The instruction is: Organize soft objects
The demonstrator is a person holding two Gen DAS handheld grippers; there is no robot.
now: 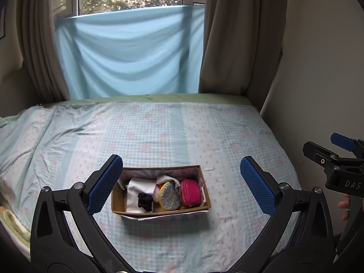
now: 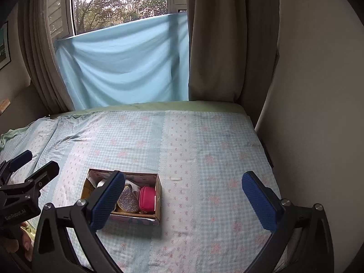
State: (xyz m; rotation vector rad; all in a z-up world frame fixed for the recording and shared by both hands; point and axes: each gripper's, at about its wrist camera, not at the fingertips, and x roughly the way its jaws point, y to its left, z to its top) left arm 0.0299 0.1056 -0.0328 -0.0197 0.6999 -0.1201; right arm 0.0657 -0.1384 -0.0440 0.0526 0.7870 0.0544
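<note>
A small cardboard box (image 1: 204,192) (image 2: 158,193) stands on the bed. Inside lie a pink pouch (image 1: 191,192) (image 2: 147,199), a glittery silver heart (image 1: 170,196) (image 2: 129,201), a white cloth (image 1: 138,188) and a black soft piece (image 1: 145,200). My left gripper (image 1: 180,182) hovers open above and in front of the box, empty. My right gripper (image 2: 184,201) is open and empty too, held to the right of the box, its left finger (image 2: 107,202) covering part of it.
The bed (image 1: 159,136) has a pale blue checked sheet with pink flowers. A light blue cloth (image 1: 129,54) hangs over the window behind, between brown curtains (image 1: 238,34). A wall (image 2: 318,91) runs along the bed's right side. The right gripper's body (image 1: 336,168) shows at right.
</note>
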